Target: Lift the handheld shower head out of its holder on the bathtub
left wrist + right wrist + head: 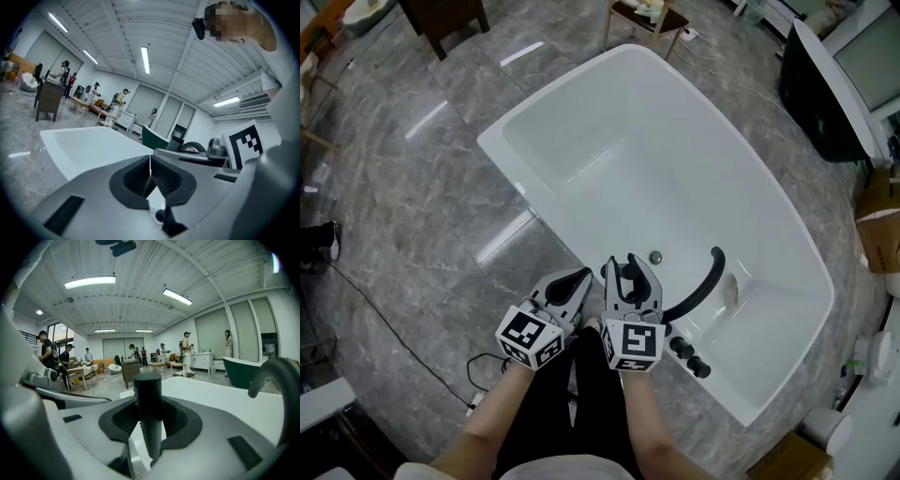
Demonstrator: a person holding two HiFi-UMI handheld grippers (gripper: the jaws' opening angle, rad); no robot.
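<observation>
The right claw (pixel 150 422) is closed partway around the shower head (pixel 148 394), its ribbed pads pressing the black handle from both sides. The left claw (pixel 150 180) is fully closed with nothing between its jaws, and it hangs just beside the right one at the near rim of the bathtub (pixel 492 142).

The shower head is at that same near rim, by the end of the bathtub where the curved black spout (pixel 705 283) and the black knobs (pixel 686 353) sit. The holder itself does not show in any view, so I cannot tell whether the handle's lower end is clear of it.

To do the lift well, I would draw the handle out along its own length, straight up from the bathtub rim. Tipping it could bind the lower end in the holder. The squeeze should stay firm, because the smooth round handle looks likely to slide or twist between the pads. The pull should also stay clear of the spout.

The handle's long axis stands upright, crosswise to the jaws. Its flat end points up and its narrower end points down toward the bathtub rim.
</observation>
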